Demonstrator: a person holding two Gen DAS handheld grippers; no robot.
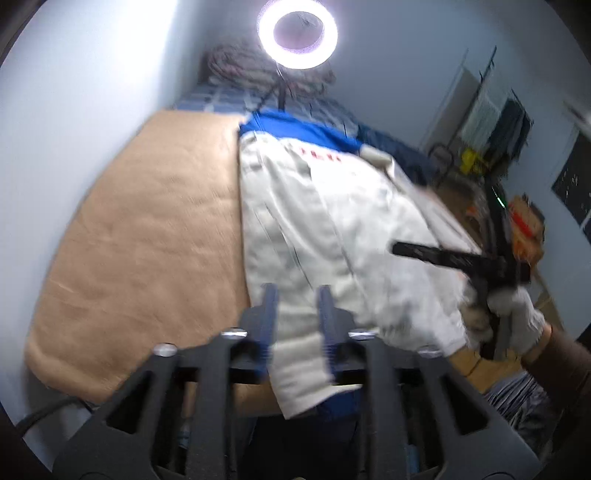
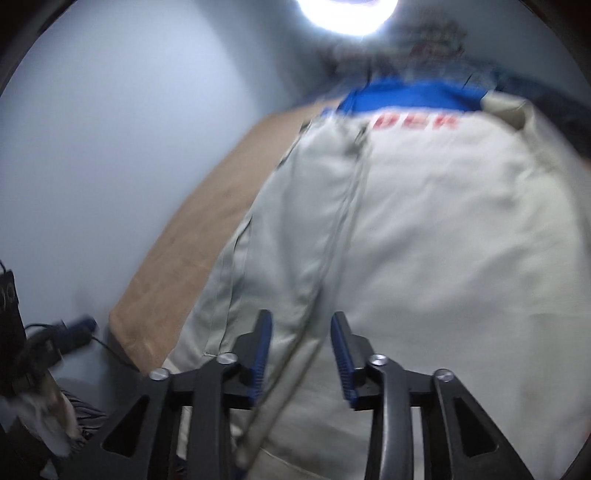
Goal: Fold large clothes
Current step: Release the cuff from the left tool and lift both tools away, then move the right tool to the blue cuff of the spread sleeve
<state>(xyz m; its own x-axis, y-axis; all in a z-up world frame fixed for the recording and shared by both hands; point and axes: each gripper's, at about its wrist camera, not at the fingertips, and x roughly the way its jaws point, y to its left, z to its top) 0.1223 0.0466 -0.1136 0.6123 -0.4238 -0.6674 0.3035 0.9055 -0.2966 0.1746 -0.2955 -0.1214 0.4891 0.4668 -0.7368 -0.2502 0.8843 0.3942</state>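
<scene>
A large cream garment [image 1: 332, 221] with a blue band and red letters at its far end lies spread on a tan mat [image 1: 147, 240]. Its near hem hangs over the mat's front edge. My left gripper [image 1: 296, 299] stands open above that hem, and cloth shows in the gap without the pads pressing on it. In the right wrist view the garment [image 2: 424, 221] fills the picture. My right gripper [image 2: 301, 325] is open just over it, with a fabric seam running between the fingers. A gloved hand [image 1: 517, 317] holds the right gripper's handle at the garment's right edge.
A ring light [image 1: 297, 33] on a stand glares at the far end. A white wall [image 1: 74, 110] runs along the mat's left side. Blue checked bedding [image 1: 221, 99] lies beyond the mat. A clothes rack [image 1: 498, 118] and clutter stand to the right. Cables and a blue plug [image 2: 79, 326] lie low at the left.
</scene>
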